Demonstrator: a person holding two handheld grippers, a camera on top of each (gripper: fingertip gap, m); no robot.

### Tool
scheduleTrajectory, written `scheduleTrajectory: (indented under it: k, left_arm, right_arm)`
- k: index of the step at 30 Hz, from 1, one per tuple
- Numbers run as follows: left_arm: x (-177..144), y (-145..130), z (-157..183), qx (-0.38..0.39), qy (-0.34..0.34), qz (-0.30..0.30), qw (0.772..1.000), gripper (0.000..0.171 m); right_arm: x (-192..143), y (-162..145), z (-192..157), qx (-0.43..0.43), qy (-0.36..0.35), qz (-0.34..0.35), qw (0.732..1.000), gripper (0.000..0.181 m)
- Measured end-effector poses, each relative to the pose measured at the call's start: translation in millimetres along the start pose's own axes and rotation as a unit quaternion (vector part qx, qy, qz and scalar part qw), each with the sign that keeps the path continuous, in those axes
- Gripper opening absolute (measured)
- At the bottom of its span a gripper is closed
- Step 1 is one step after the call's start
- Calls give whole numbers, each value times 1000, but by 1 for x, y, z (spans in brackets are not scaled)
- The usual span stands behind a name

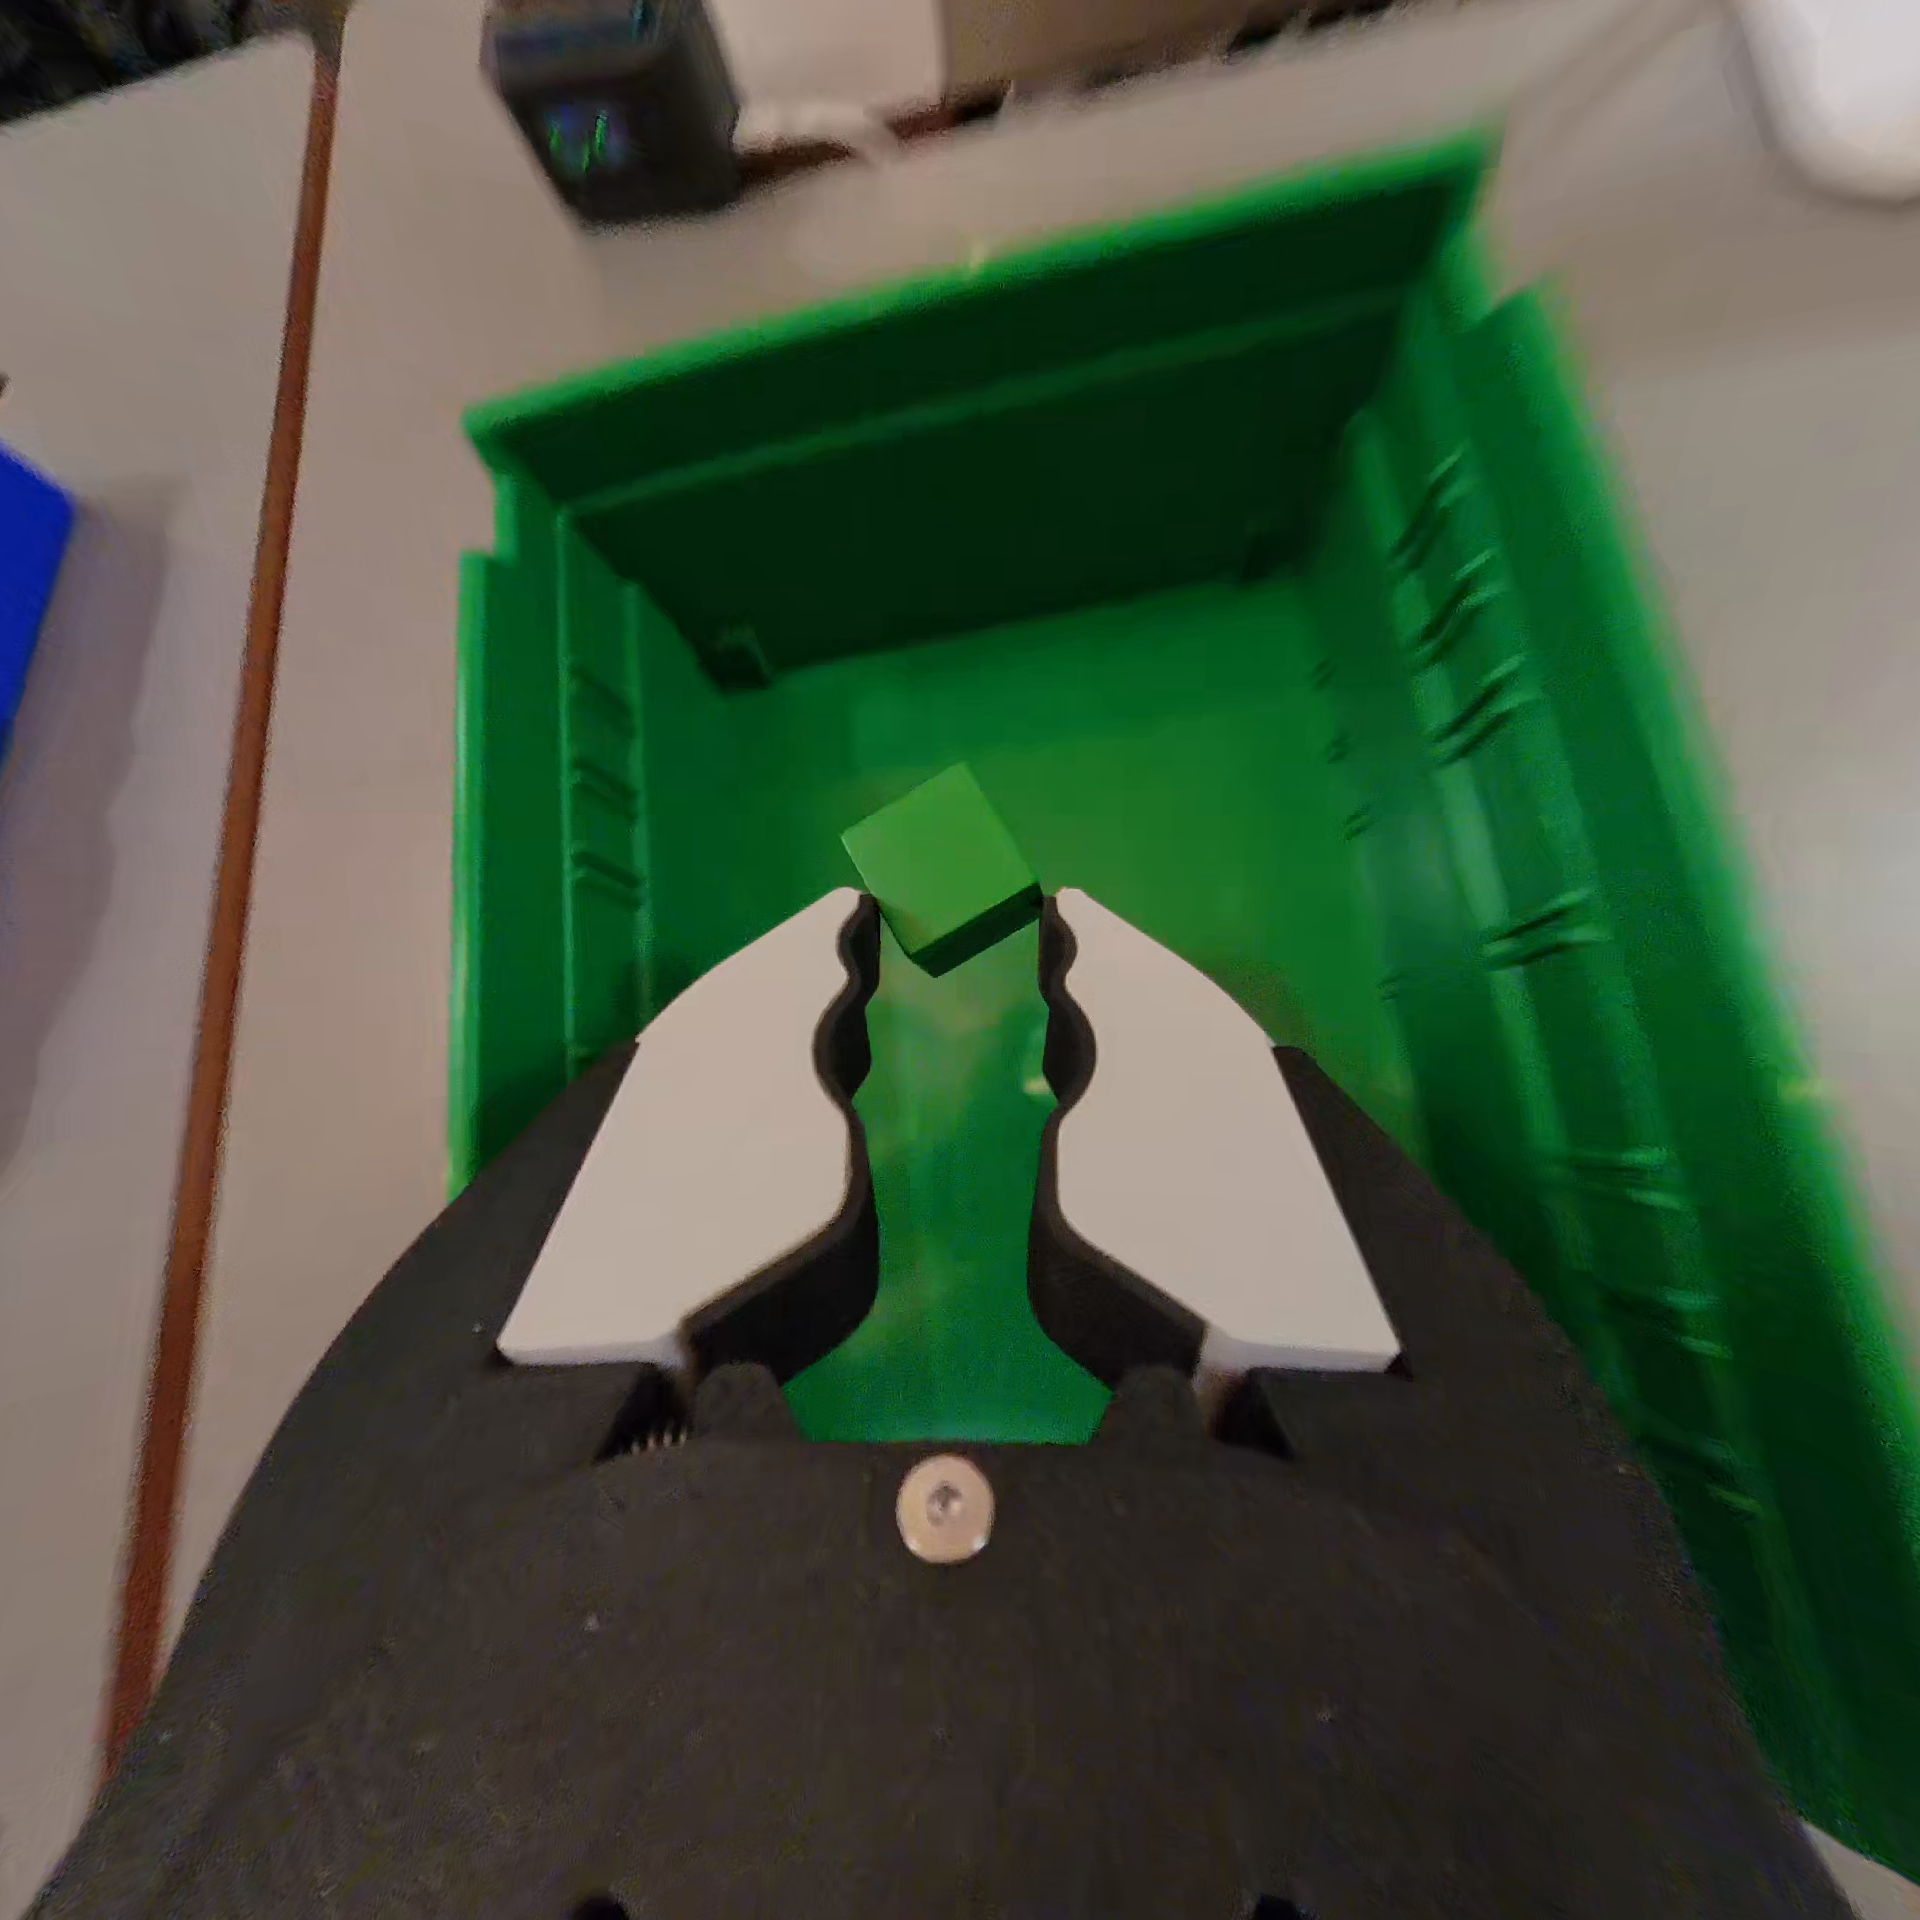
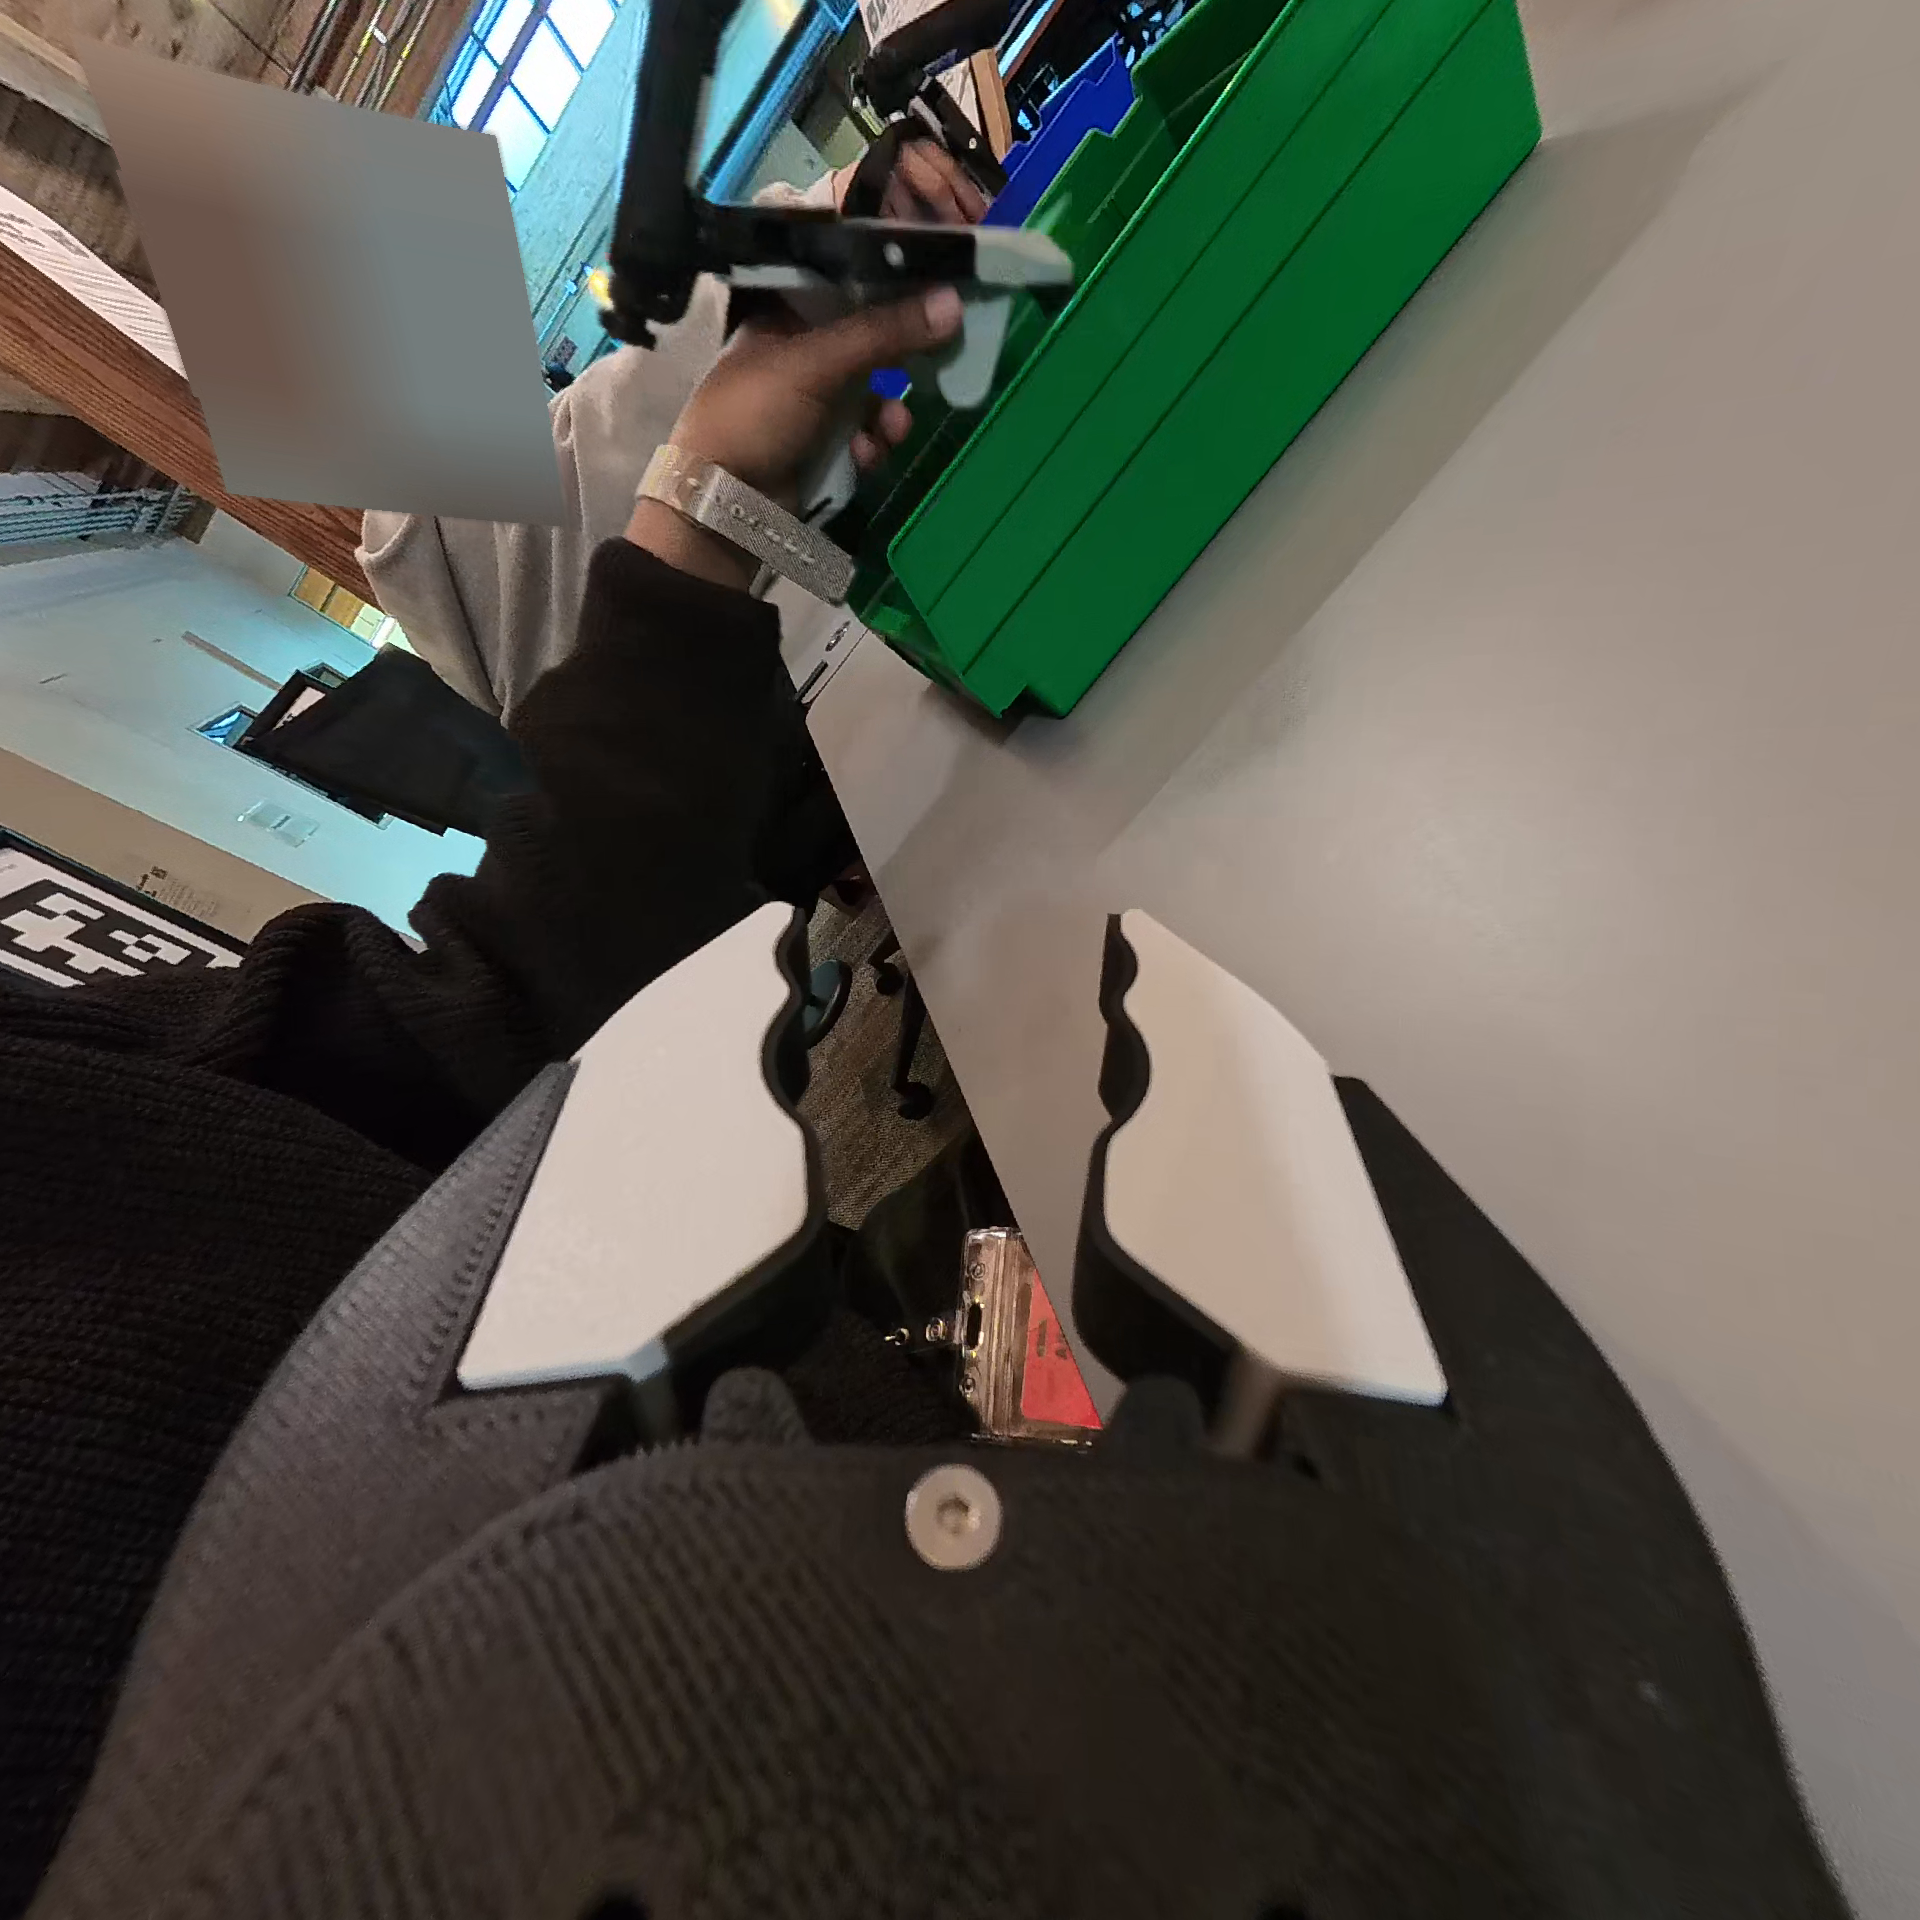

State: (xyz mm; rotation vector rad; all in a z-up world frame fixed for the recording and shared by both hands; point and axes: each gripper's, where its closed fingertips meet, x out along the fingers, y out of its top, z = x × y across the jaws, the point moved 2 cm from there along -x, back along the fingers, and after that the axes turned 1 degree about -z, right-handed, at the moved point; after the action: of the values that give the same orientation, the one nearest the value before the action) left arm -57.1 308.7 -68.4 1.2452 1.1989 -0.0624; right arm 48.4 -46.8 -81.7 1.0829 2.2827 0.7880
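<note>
My left gripper (image 1: 954, 909) is shut on a small green cube (image 1: 940, 868), pinched tilted between its fingertips. It hangs over the inside of an open green bin (image 1: 1039, 499), above the bin floor. The bin is blurred while the cube is sharp. My right gripper (image 2: 951, 935) is open and empty, rolled on its side over the near edge of the grey table (image 2: 1507, 831). In the right wrist view, a hand holds the left gripper (image 2: 914, 260) over the green bin (image 2: 1195, 416).
A blue bin (image 1: 26, 582) stands left of the green one, beyond a brown seam (image 1: 249, 665); it also shows in the right wrist view (image 2: 1070, 135). A black device (image 1: 613, 114) and a white object (image 1: 1839, 94) sit behind the bin. A black sleeve (image 2: 644, 748) and a clear badge holder (image 2: 997, 1340) are near my right gripper.
</note>
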Motion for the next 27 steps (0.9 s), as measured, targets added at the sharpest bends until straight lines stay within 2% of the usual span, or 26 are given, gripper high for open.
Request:
scheduleTrajectory:
  k: [3, 7, 10, 13, 16, 19, 23, 27]
  left_arm:
    - [-28, 32, 31, -34, -113, 89, 989, 30]
    - [-72, 64, 78, -48, -249, 174, 952, 30]
    - [-106, 80, 120, -55, -352, 217, 909, 30]
    - [-140, 87, 169, -50, -463, 245, 851, 30]
    - [-157, 80, 219, -43, -542, 233, 806, 30]
    - [-156, 61, 266, -39, -594, 201, 778, 29]
    - [-143, 28, 316, -56, -644, 163, 745, 29]
    - [-140, 9, 344, -96, -692, 132, 703, 29]
  right_arm:
    - [-1, 0, 0, -2, -1, 1, 1000, 54]
    - [-3, 3, 2, -4, -6, 8, 1000, 52]
    - [-7, 8, 4, -9, -10, 18, 1000, 52]
    - [-13, 15, 4, -19, -10, 37, 999, 52]
    - [-23, 27, 3, -28, -4, 72, 997, 53]
    - [-39, 44, 3, -14, 10, 126, 992, 54]
    - [-63, 63, 13, 60, 41, 204, 976, 55]
    - [-81, 74, 19, 145, 107, 259, 949, 56]
